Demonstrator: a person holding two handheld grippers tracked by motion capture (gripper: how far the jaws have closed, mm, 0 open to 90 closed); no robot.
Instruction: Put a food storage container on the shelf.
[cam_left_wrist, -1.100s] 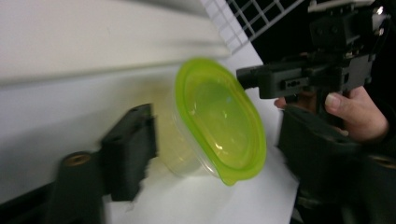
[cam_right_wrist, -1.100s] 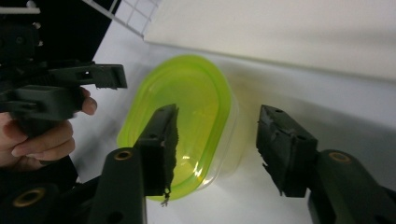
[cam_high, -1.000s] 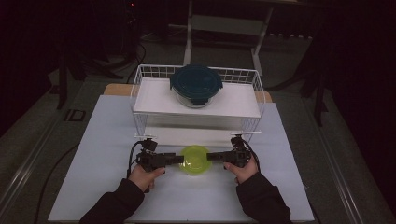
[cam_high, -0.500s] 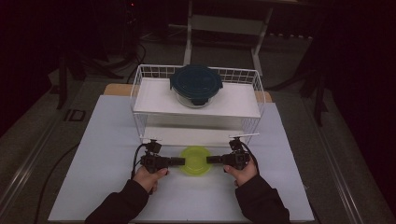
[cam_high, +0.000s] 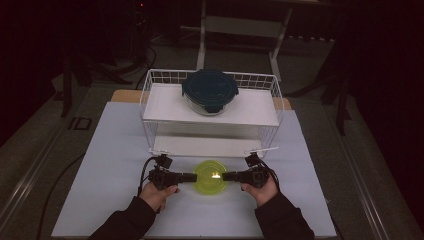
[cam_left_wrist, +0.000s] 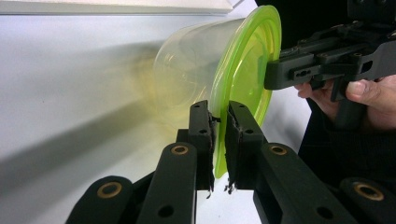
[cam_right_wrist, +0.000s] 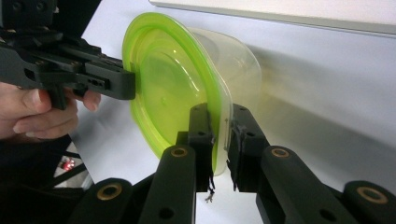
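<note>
A clear plastic tub with a lime-green lid (cam_high: 210, 176) sits low over the white table (cam_high: 115, 165), in front of the rack. Whether its base touches the table I cannot tell. My left gripper (cam_high: 194, 177) comes in from the left and my right gripper (cam_high: 225, 176) from the right. Both pairs of jaws have just been closing with the lid's rim between them. In the left gripper view the left gripper (cam_left_wrist: 219, 109) pinches the green rim (cam_left_wrist: 243, 70). The right gripper (cam_right_wrist: 220, 112) does the same on the opposite edge (cam_right_wrist: 168, 79).
A white wire rack (cam_high: 150, 100) with two shelves stands behind the tub. A round glass container with a dark blue lid (cam_high: 210, 90) rests on its top shelf. The table's front edge is close to the person's sleeves (cam_high: 125, 220).
Both pairs of jaws have closed in onto the green lid's rim from either side. The hands and the tub have barely shifted.
</note>
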